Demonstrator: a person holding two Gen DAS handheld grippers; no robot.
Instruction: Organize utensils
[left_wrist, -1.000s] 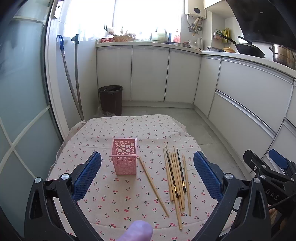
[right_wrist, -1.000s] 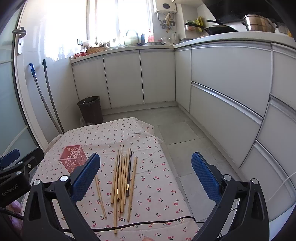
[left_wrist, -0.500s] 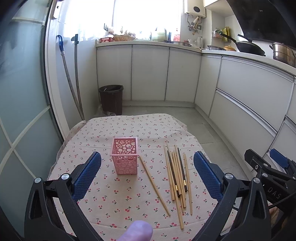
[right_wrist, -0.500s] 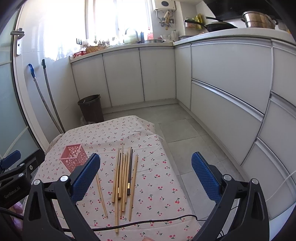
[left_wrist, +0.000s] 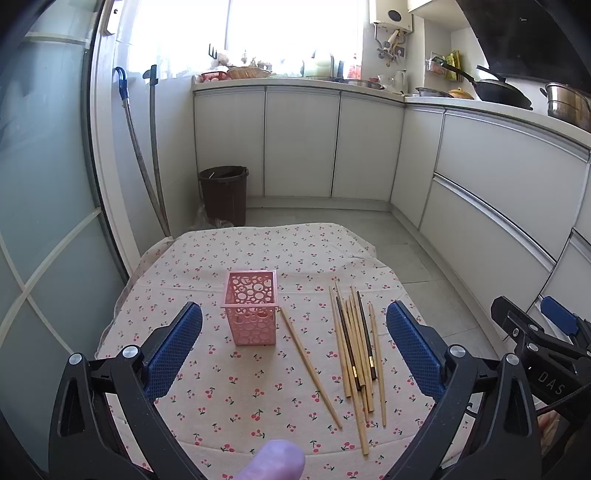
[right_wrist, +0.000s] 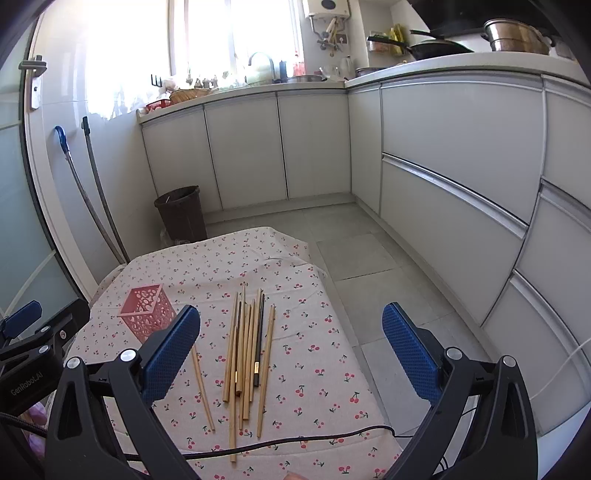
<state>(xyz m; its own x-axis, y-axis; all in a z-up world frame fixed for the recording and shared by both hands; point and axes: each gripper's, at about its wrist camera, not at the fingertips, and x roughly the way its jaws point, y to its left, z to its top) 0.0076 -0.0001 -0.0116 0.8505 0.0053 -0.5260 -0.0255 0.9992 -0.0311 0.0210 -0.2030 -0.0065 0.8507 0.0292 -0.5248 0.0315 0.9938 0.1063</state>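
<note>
Both grippers, left gripper (left_wrist: 293, 345) and right gripper (right_wrist: 291, 345), hang wide apart and empty above the desk (left_wrist: 258, 251), ready to reach. Loose chopsticks (left_wrist: 356, 343) lie bundled right of the upright pink holder (left_wrist: 251, 308), one stray chopstick (left_wrist: 310, 365) between.

Left gripper (left_wrist: 293, 343) and right gripper (right_wrist: 291, 341) hover, fingers spread wide, empty.
</note>
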